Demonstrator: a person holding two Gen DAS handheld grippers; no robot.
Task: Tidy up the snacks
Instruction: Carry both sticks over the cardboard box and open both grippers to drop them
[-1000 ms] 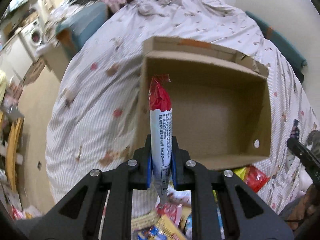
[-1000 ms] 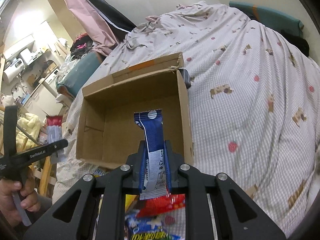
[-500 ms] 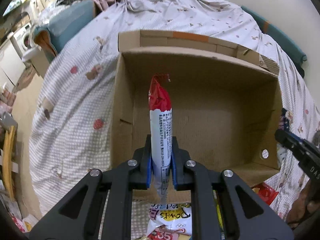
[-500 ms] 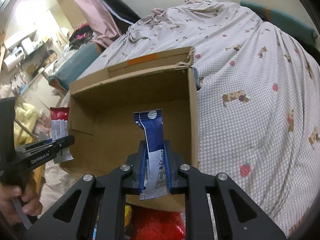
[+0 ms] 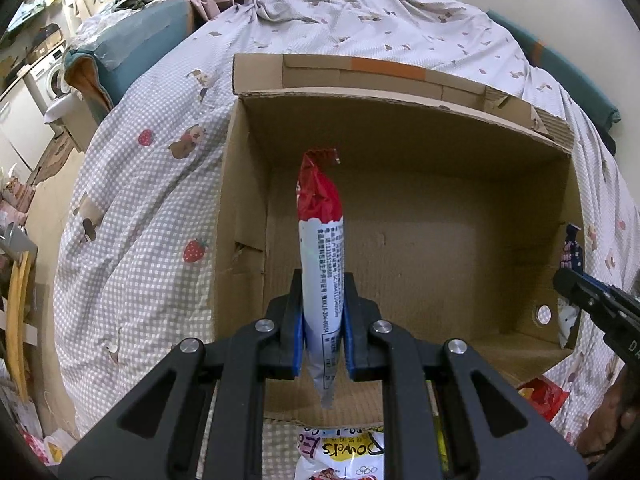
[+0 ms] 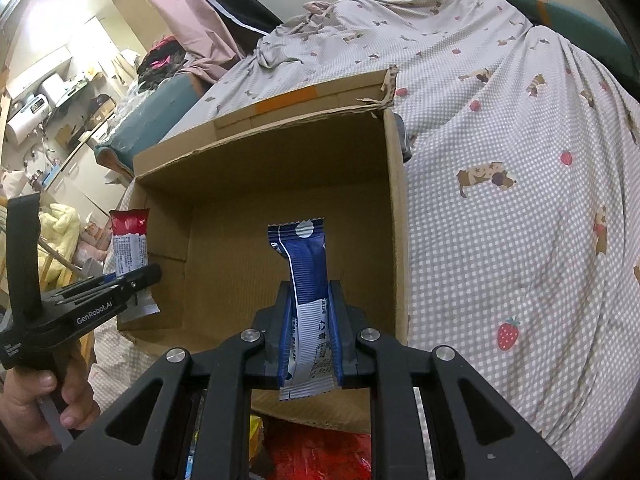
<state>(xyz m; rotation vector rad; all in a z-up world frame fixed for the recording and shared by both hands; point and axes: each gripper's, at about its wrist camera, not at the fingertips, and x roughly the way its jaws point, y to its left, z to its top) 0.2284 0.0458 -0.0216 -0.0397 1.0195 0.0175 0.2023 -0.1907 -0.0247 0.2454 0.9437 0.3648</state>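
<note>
In the left wrist view the left gripper (image 5: 322, 332) is clenched on a red bar (image 5: 321, 256), which stands upright over the near left part of the box (image 5: 420, 256), just inside its left wall. The box floor looks bare, so there is plenty of room across to the right wall; the near rim lies right under the jaws and loose packets (image 5: 340, 452) crowd the bedspread (image 5: 140, 200) just outside it. A release this close to the near rim could, I judge, tip the long bar back over that edge onto the packets. In the right wrist view the right gripper (image 6: 310, 344) grips a blue bar (image 6: 306, 280) by its lower end, over the near right part of the box, close to the right wall. The far flap is torn and ragged at its right corner. The left gripper sits at the box's left wall, well apart from the right one, though a sideways swing toward the box's middle might bring them together. Whether the soft bed lets the box rock is hard to tell.
</note>
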